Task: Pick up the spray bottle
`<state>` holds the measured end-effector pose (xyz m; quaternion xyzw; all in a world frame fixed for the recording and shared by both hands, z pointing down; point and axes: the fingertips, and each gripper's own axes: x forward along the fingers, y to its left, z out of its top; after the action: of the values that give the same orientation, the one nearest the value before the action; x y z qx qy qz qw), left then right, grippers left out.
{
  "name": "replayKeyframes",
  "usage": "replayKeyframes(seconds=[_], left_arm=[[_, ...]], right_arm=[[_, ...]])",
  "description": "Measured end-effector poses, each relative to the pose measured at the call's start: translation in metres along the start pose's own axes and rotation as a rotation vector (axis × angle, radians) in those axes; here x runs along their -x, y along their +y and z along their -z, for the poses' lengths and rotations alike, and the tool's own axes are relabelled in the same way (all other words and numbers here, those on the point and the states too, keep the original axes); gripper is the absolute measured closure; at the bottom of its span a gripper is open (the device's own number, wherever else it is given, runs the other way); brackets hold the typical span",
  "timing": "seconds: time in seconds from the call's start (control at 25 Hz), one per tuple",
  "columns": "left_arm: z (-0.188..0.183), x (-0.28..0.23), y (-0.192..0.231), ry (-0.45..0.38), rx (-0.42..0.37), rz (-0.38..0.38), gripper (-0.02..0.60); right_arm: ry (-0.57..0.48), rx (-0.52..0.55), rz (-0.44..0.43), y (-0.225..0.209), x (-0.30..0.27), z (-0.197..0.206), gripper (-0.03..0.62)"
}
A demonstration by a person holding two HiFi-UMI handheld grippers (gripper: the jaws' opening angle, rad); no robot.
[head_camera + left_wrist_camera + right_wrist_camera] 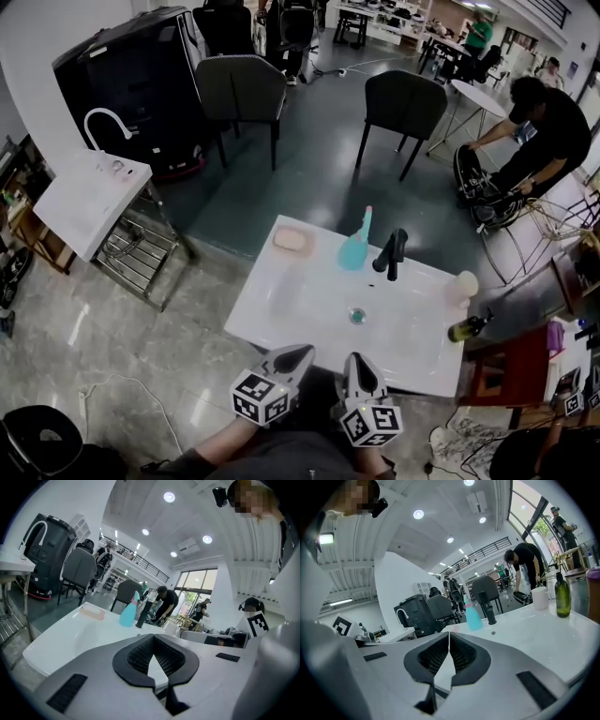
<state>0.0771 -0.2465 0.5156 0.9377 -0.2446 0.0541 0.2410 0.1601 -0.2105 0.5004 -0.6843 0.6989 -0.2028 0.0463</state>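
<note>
A teal spray bottle [356,242] with a pink top stands upright at the far side of the white sink counter [309,323], just left of a black faucet [391,253]. The same spray bottle [130,611] is far ahead in the left gripper view, and the spray bottle [472,616] is far ahead in the right gripper view too. My left gripper [298,356] and right gripper [358,367] hover side by side over the counter's near edge, well short of the bottle. Both are shut with nothing between the jaws, which meet at their tips.
A pink soap bar [291,240] lies at the counter's far left. A drain [357,316] sits mid-counter. A white cup [466,283] and a dark green bottle [469,327] stand at the right edge. Chairs [241,92] and a bending person [544,131] are beyond.
</note>
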Motion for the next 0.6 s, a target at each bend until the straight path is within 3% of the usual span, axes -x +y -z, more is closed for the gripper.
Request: replayKeyframes(seconds=[0.2,0.4,0.44,0.52,0.6], left_arm=[[-0.011,-0.003,0.014,-0.025,0.004,-0.033,0.574],[-0.031,-0.015,0.028,-0.058,-0.003,-0.04,0.574],[-0.036,-0.02,0.03,-0.064,-0.007,-0.037,0.574],[-0.045,-0.029,0.033,-0.063,-0.017,-0.029,0.574],[-0.05,-0.039,0.036,-0.052,-0.027,-0.023,0.574]], right_arm=[[0.013,0.013,-0.057,0.004,-0.018,-0.005,0.585],[-0.038,0.044,-0.052,0.003,-0.043,-0.022,0.581],[-0.044,0.054,-0.055,0.003,-0.051,-0.026,0.56],[-0.05,0.075,-0.063,0.004,-0.067,-0.034,0.397],[-0.064,0.11,-0.056,0.003,-0.081,-0.042,0.356]])
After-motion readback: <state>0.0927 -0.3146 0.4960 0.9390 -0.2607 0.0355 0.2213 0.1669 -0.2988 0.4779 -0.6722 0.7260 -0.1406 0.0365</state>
